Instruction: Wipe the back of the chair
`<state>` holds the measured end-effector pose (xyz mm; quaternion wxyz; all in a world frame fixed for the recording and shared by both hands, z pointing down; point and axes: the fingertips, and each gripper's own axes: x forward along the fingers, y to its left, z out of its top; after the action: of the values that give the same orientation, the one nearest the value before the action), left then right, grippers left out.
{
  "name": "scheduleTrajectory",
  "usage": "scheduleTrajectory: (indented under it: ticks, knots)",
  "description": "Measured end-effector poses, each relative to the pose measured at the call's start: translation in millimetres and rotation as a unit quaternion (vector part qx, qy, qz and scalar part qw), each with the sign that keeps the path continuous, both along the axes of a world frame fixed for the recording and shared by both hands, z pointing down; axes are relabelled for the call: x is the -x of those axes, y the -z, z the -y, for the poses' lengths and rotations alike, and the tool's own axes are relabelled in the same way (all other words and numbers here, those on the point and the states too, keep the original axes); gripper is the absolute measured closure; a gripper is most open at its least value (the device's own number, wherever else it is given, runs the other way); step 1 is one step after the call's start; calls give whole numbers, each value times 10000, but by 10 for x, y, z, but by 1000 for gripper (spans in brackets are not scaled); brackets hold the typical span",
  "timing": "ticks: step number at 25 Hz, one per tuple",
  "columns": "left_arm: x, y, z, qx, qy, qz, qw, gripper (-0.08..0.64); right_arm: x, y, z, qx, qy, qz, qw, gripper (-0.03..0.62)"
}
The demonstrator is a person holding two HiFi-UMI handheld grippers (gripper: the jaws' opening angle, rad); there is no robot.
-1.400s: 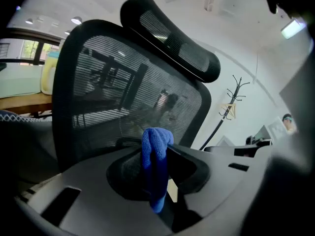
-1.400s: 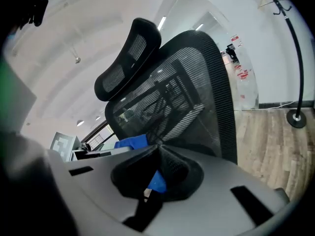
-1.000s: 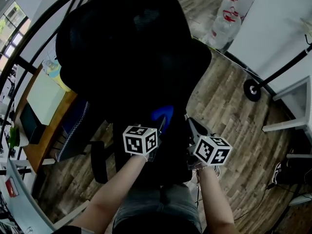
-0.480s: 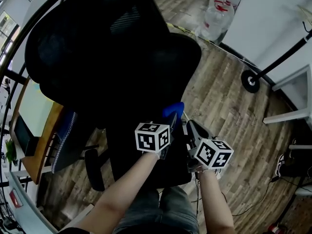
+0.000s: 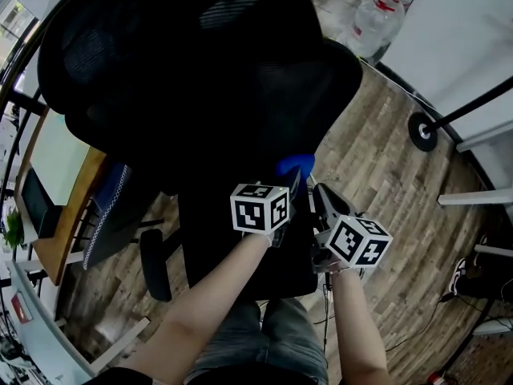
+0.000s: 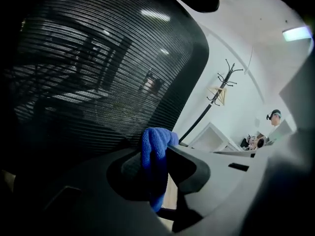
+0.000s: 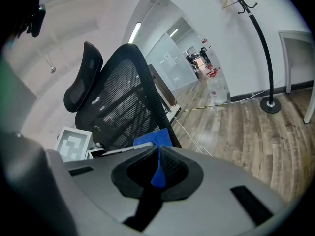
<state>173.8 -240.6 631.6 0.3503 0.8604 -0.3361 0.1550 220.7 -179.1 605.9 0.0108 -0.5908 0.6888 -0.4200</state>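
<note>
Chair back (image 5: pixel 200 95): black mesh, upright; its long axis runs from the seat up to the headrest (image 7: pixel 81 85). In the right gripper view it leans slightly to the left. Its rear face is turned to the person.
Cloth (image 6: pixel 153 166): blue, folded into a narrow strip at the lower right edge of the chair back. Its long axis runs along the fingers and its free end points past the tips at the mesh. Contact with the mesh cannot be confirmed.
Left gripper (image 6: pixel 160 149): fingers closed on the cloth, aimed at the lower part of the chair back.
Right gripper (image 7: pixel 158 149): just to the right of the left gripper, below the chair back's right edge. Fingers drawn together at the tips. Blue shows in the slit beneath the tips; whether that is cloth pinched or cloth seen beyond cannot be told.
Arms: both bare forearms reach forward to the rear of the chair back.
Floor (image 5: pixel 385 183): wood planks, right of the chair back.
Coat stand (image 7: pixel 256 33): black, well to the right of the chair back.
Water bottles (image 5: pixel 383 10): beyond the chair back's upper right.
Counter (image 5: pixel 76 207): left of the chair back.
</note>
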Motion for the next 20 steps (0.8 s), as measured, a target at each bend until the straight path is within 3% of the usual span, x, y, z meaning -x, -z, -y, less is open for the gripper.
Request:
scheduleTrajectory:
  ticks: [20]
  knots:
    - [1140,25,162,33,996,50,9950,468,973,112,367,-118,848,108,9963,561]
